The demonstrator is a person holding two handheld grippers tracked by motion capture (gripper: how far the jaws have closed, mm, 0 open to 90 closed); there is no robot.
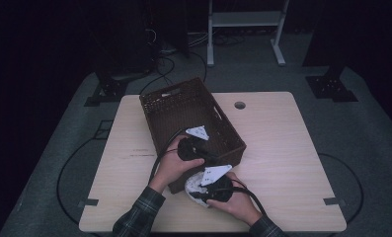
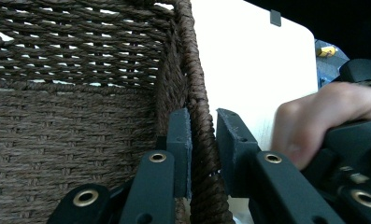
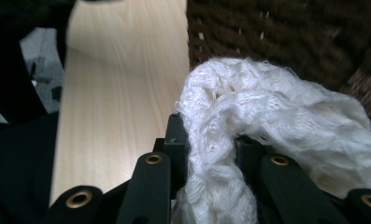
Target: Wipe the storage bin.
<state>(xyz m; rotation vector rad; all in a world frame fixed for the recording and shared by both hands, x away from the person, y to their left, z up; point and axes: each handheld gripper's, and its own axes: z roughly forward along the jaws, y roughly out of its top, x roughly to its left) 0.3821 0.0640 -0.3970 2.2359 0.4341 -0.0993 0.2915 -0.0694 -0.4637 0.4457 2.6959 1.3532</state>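
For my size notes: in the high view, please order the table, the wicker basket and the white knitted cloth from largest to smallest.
1. table
2. wicker basket
3. white knitted cloth, partly hidden by the right tongs, yet clearly the smallest.

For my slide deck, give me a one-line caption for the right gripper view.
Right gripper clamped on a fluffy white knitted cloth beside the brown wicker basket.
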